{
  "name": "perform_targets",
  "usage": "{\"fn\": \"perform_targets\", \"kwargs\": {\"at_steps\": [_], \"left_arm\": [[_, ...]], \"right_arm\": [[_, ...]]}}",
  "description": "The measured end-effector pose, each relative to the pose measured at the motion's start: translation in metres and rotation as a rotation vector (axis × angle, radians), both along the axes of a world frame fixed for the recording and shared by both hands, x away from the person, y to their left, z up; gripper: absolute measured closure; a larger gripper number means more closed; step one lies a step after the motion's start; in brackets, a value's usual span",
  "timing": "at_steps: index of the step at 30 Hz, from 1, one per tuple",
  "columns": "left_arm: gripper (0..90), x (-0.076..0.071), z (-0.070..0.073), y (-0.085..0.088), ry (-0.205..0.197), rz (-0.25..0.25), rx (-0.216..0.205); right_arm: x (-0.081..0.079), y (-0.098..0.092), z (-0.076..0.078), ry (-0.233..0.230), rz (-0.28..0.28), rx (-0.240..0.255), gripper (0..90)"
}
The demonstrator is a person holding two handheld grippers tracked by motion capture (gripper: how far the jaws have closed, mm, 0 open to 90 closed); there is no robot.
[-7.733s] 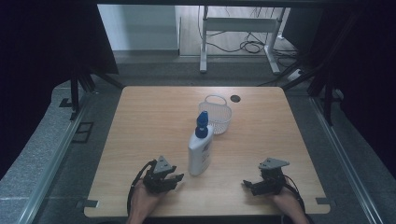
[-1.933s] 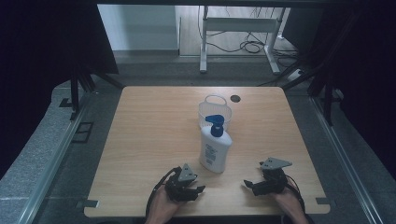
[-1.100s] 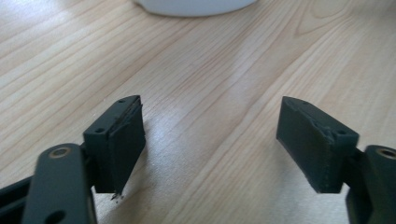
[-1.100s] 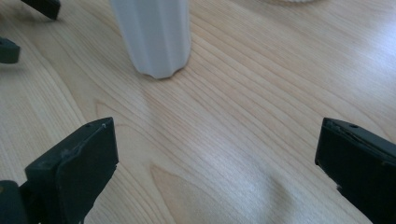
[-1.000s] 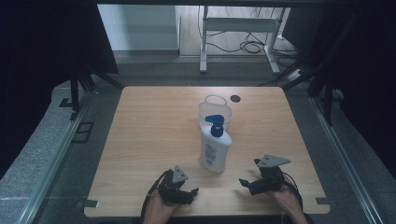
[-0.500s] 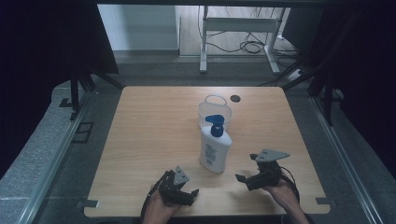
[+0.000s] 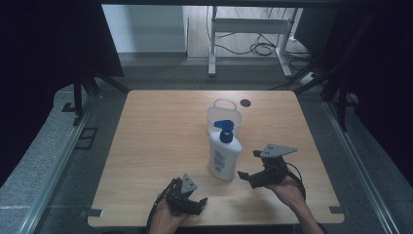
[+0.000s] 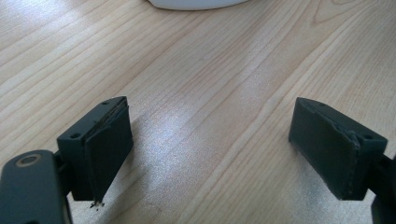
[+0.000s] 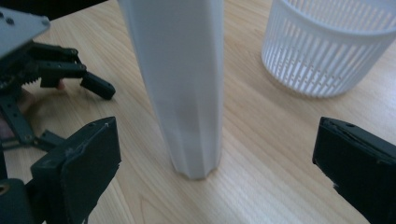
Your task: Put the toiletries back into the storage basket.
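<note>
A white pump bottle with a blue pump head stands upright near the middle of the wooden table. Just behind it is a white slatted basket. My right gripper is open, close to the bottle's right side and pointing at it. In the right gripper view the bottle rises between and beyond the spread jaws, with the basket at upper right. My left gripper lies open near the front edge, left of the bottle. The left gripper view has bare wood between its fingers.
A small dark round hole sits in the table near its back edge. The other hand's gripper lies at the left of the right gripper view. Dark curtains and a metal frame surround the table.
My right gripper has moved up and left toward the bottle. The left gripper let go of the bottle and drew back to the front edge. The bottle stands further right than at first.
</note>
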State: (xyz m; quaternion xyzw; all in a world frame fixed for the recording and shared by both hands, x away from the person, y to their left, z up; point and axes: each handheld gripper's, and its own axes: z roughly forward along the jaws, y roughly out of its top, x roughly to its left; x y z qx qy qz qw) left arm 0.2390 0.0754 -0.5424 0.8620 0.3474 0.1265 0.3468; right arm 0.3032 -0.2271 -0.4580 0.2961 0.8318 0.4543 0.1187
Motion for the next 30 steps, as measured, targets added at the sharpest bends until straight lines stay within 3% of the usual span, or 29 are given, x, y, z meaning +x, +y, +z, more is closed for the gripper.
{"fn": "perform_targets", "kwargs": {"at_steps": [8,23,30], "left_arm": [[12.8,0.000,0.000,0.000,0.000,0.001,-0.001],[12.8,0.000,0.000,0.000,0.000,0.000,0.000],[12.9,0.000,0.000,0.000,0.000,0.000,0.000]], "right_arm": [[0.010,0.013,0.012,-0.014,0.016,-0.005,3.5],[0.020,0.038,0.017,-0.013,0.066,0.009,7.5],[0.023,0.052,0.016,-0.009,0.090,0.015,13.8]]}}
